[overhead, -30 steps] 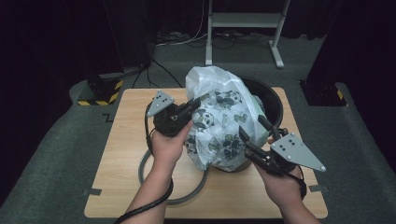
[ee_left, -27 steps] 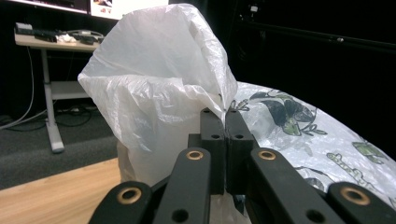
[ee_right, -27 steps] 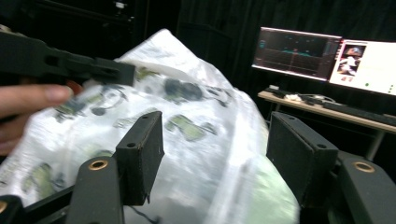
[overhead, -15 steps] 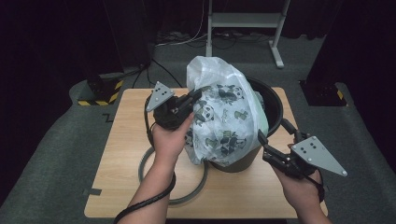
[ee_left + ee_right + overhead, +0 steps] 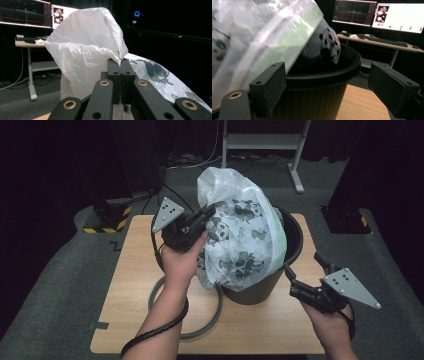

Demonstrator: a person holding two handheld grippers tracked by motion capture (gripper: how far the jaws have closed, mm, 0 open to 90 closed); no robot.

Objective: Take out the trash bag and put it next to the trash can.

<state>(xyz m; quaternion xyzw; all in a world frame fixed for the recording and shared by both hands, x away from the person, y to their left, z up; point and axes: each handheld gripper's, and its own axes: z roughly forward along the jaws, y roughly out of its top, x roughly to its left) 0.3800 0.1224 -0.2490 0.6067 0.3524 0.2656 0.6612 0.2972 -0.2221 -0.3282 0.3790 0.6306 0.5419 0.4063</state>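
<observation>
A white plastic bag (image 5: 240, 240) printed with pandas stands half in a black bin (image 5: 292, 237) on the wooden table (image 5: 135, 265). My left gripper (image 5: 207, 215) is shut on the bag's left edge and holds it up above the rim. In the left gripper view the bag (image 5: 85, 50) rises as a crumpled sheet past the left gripper (image 5: 120, 62), whose pads pinch a fold. My right gripper (image 5: 302, 264) hovers at the bin's right side; its jaws have just been opening. In the right gripper view the right gripper (image 5: 332, 90) frames the bin (image 5: 319, 100) without touching it.
A grey ring (image 5: 210, 320) lies flat on the table in front of the bin. A metal stand (image 5: 260, 142) is behind the table, and a yellow-black striped box (image 5: 107, 220) sits on the floor at the left. A desk with monitors (image 5: 374, 15) stands beyond.
The right gripper let go of the bag, opened and drew away to the right of the bin. The left gripper rose a little with the bag's edge.
</observation>
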